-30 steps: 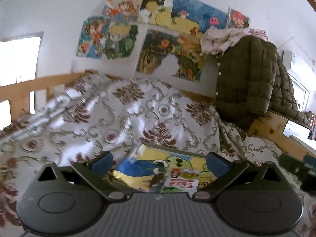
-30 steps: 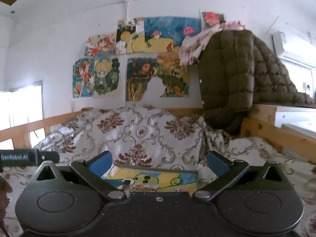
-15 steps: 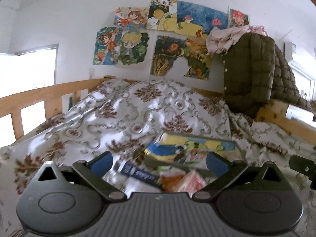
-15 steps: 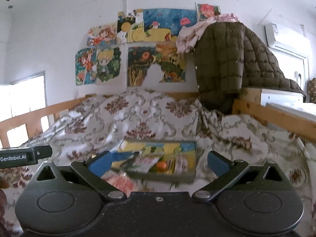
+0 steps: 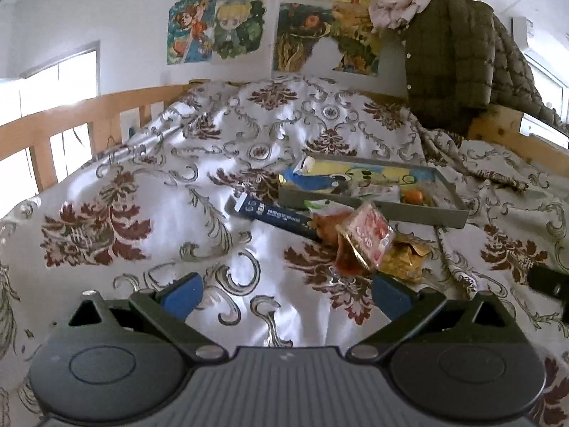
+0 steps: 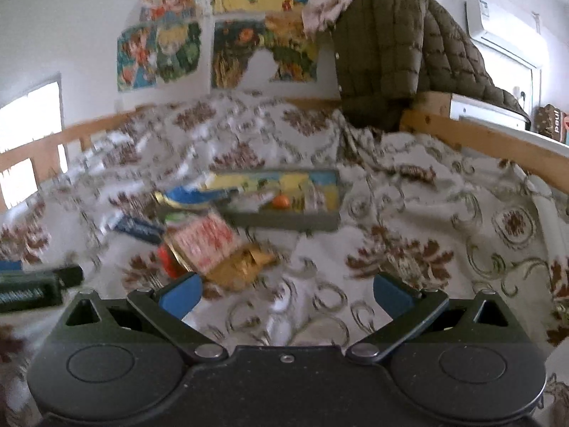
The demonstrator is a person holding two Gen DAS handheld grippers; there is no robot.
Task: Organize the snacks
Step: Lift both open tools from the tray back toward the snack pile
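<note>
Both our grippers wide, holding nothing

The red snack packet (image 5: 366, 240) lies just ahead of our left gripper (image 5: 286, 293), by its right finger; the dark blue bar (image 5: 275, 213) runs from far-left to near-right toward it. The right gripper (image 6: 286, 293) is also wide.

- left gripper (image 5: 286, 293): jaws spread wide; blue pads (image 5: 183, 293) well apart; nothing between them; aimed forward and tilted slightly downward
- right gripper (image 6: 286, 293): jaws likewise wide apart; blue pads (image 6: 389, 293) bare; empty; view blurred
</note>
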